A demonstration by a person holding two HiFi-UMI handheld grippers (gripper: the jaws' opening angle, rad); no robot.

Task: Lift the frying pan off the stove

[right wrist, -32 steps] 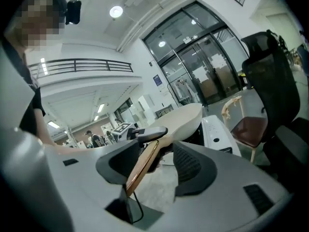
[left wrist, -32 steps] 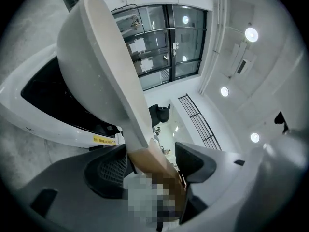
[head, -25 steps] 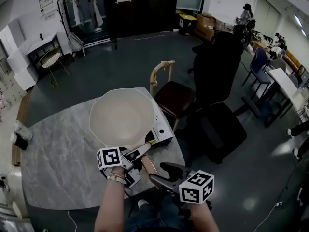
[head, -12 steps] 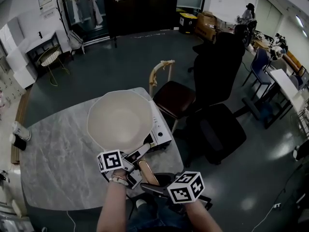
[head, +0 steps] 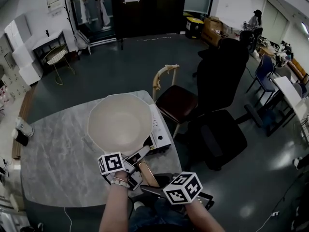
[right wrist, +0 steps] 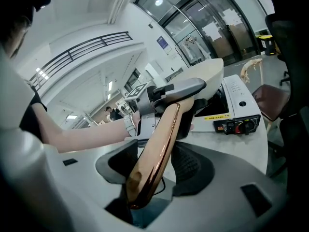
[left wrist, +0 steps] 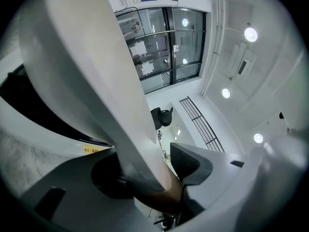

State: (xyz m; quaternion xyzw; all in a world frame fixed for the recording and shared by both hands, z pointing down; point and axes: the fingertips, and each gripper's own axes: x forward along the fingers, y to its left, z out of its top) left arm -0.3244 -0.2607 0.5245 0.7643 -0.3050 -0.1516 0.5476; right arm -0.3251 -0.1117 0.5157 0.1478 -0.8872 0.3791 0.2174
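Presently, a cream-coloured frying pan (head: 119, 122) is seen over a white portable gas stove (head: 160, 132), which is set at the near right edge of a grey marbled table (head: 58, 153). Whether the pan's base is touching the burner cannot be told from any view. The pan's copper-coloured handle (right wrist: 161, 139) is pointed toward the person, past the table's edge, and is taken by both grippers, one behind the other. The left gripper (left wrist: 152, 173) is placed nearest the pan, where the pale neck meets the copper part. Its jaws are closing, fairly wide apart, and the gap between the dark pads is filled by the handle. The right gripper (right wrist: 159, 166) is placed at the handle's free end. Its jaws are likewise held fairly wide, and the handle is lodged between the ribbed pads, slanting upward toward the pan. The stove's front panel, with a red and black knob (right wrist: 247, 125), is shown in the right gripper view. Beyond the table, a chair with a dark red seat (head: 176, 99) and a black office chair (head: 219, 76) are seen.
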